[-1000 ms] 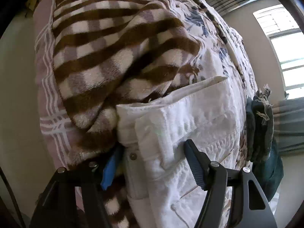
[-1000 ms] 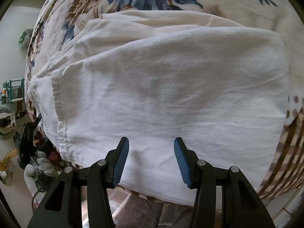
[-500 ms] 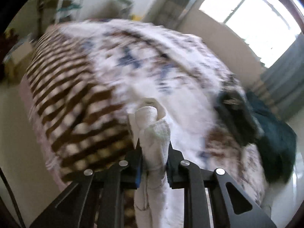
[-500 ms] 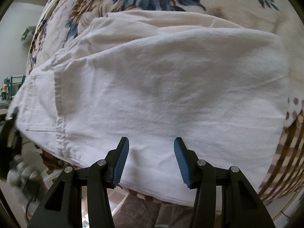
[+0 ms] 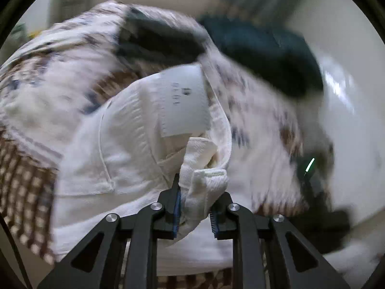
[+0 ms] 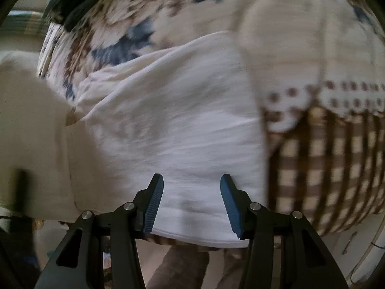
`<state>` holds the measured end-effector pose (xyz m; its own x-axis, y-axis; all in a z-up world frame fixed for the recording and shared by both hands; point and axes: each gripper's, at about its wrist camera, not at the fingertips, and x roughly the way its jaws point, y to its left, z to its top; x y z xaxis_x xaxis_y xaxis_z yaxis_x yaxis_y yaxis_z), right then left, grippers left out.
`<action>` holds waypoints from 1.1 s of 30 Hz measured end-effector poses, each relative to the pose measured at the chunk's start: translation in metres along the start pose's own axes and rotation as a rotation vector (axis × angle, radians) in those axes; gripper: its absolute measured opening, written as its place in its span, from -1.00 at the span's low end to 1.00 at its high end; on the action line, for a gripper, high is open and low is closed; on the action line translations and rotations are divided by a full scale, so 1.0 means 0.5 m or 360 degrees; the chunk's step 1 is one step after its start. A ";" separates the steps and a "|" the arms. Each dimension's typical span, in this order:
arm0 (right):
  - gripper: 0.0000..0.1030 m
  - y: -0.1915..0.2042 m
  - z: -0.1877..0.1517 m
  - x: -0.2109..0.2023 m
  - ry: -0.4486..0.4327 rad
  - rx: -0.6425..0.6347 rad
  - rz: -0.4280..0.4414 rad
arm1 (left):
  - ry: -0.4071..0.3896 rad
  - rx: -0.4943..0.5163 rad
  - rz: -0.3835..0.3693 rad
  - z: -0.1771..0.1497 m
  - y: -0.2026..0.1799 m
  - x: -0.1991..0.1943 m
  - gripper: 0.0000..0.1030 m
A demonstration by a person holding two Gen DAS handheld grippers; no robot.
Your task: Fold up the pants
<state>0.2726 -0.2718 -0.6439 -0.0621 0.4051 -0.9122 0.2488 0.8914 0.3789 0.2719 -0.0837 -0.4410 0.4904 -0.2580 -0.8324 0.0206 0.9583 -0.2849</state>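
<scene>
The white pants (image 5: 134, 144) lie on a floral bedspread (image 5: 43, 79). My left gripper (image 5: 196, 207) is shut on the bunched waistband of the pants, with a white label (image 5: 185, 103) showing on the fabric beyond it. The view is motion-blurred. In the right wrist view the pants (image 6: 173, 130) spread across the bed, and a lifted fold of them fills the left side. My right gripper (image 6: 192, 202) is open, its jaws apart just above the near edge of the pants, holding nothing.
A brown checked blanket (image 6: 332, 168) lies to the right of the pants, and also shows in the left wrist view (image 5: 21, 187). Dark folded clothes (image 5: 264, 50) sit at the far end of the bed. The floor shows below the bed edge (image 6: 182, 265).
My left gripper closed on the waistband, lifted it and swung it over toward the far end of the bed. The right gripper stayed open and shifted slightly over the pants.
</scene>
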 end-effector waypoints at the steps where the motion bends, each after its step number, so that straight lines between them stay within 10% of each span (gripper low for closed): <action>1: 0.01 -0.014 0.002 -0.006 -0.0007 0.0005 -0.0003 | 0.0069 0.0053 0.0037 -0.017 -0.012 0.037 -0.69; 11: 0.01 -0.063 0.012 -0.038 -0.0081 -0.0054 -0.0094 | 0.0327 0.0224 0.0222 -0.053 -0.035 0.102 -0.46; 16: 0.01 -0.048 0.006 -0.051 -0.0109 -0.0095 -0.0096 | 0.0277 0.0315 0.0386 -0.031 -0.067 0.040 0.87; 25: 0.58 0.020 0.012 -0.084 -0.0189 -0.0129 0.0131 | 0.0126 0.0239 0.0955 0.030 0.031 -0.101 0.88; 33: 0.68 0.085 0.079 0.091 0.0108 -0.0082 0.0526 | 0.0337 -0.0194 0.1062 -0.006 0.268 -0.094 0.88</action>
<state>0.3183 -0.2235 -0.6755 -0.0506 0.6847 -0.7271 0.2169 0.7182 0.6612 0.2490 0.0565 -0.4417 0.1842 0.3491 -0.9188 -0.3291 0.9027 0.2770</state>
